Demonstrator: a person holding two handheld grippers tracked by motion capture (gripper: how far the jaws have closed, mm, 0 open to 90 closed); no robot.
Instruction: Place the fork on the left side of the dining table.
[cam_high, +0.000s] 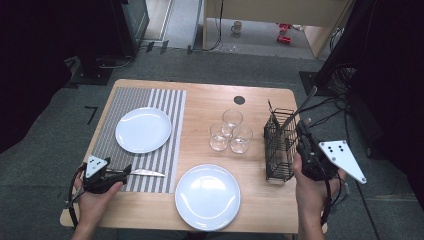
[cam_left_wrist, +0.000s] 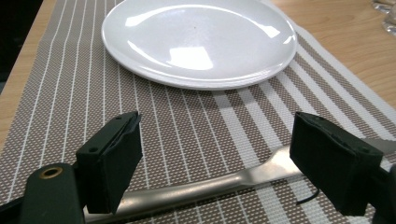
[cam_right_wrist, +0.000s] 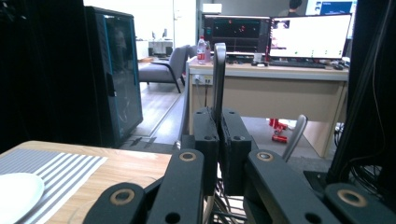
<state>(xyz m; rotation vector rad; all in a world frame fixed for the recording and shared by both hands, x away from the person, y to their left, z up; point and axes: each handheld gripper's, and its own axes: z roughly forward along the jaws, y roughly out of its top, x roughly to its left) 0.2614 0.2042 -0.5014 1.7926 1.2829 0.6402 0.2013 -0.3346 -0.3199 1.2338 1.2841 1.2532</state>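
- Left gripper (cam_high: 118, 173) at lower left, jaws spread; the knife (cam_high: 146, 173) lies on the placemat (cam_high: 115, 107) between them, long axis crosswise.
- Right gripper (cam_right_wrist: 218, 140) pinches a utensil handle (cam_right_wrist: 218, 77) upright above the rack (cam_high: 280, 145) at right.

Grey carpet floor (cam_high: 45, 150) around a pale wooden tabletop (cam_high: 210, 100). Beyond, a light wood desk (cam_right_wrist: 271, 88) bearing two lit monitors (cam_right_wrist: 280, 35), a grey armchair (cam_right_wrist: 163, 70) beside it, a dark glass-fronted cabinet (cam_right_wrist: 119, 74) at left, bright daylight farther back.
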